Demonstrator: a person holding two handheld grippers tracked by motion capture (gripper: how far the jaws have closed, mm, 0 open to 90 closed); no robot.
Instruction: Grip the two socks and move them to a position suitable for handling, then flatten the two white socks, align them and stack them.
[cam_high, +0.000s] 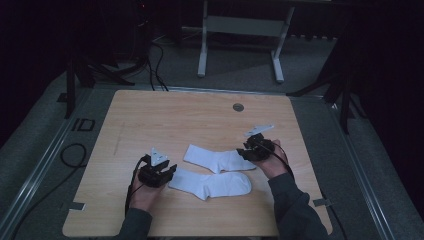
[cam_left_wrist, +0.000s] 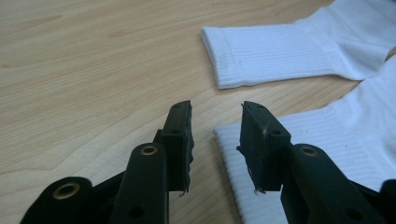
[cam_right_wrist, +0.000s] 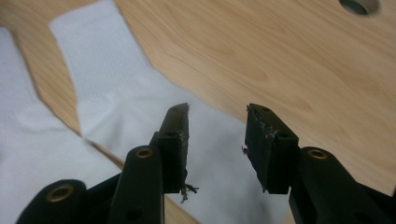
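Note:
Two white socks lie flat on the wooden table (cam_high: 150, 115). The far sock (cam_high: 217, 159) has its cuff to the left; the near sock (cam_high: 212, 184) lies just in front of it. My left gripper (cam_high: 171, 171) hovers at the near sock's cuff end. In the left gripper view its jaws (cam_left_wrist: 215, 116) stand open over the edge of that cuff (cam_left_wrist: 327, 140), nothing between the pads, with the far sock (cam_left_wrist: 280, 53) beyond. My right gripper (cam_high: 246, 151) is at the far sock's toe end. It hangs open (cam_right_wrist: 217, 116) above that sock (cam_right_wrist: 140, 107), gripping nothing.
A round cable hole (cam_high: 238, 107) sits near the table's far edge, also seen in the right gripper view as a hole (cam_right_wrist: 359, 5). Bare wood surrounds the socks. A white desk frame (cam_high: 240, 30) and cables (cam_high: 75, 155) stand on the floor beyond.

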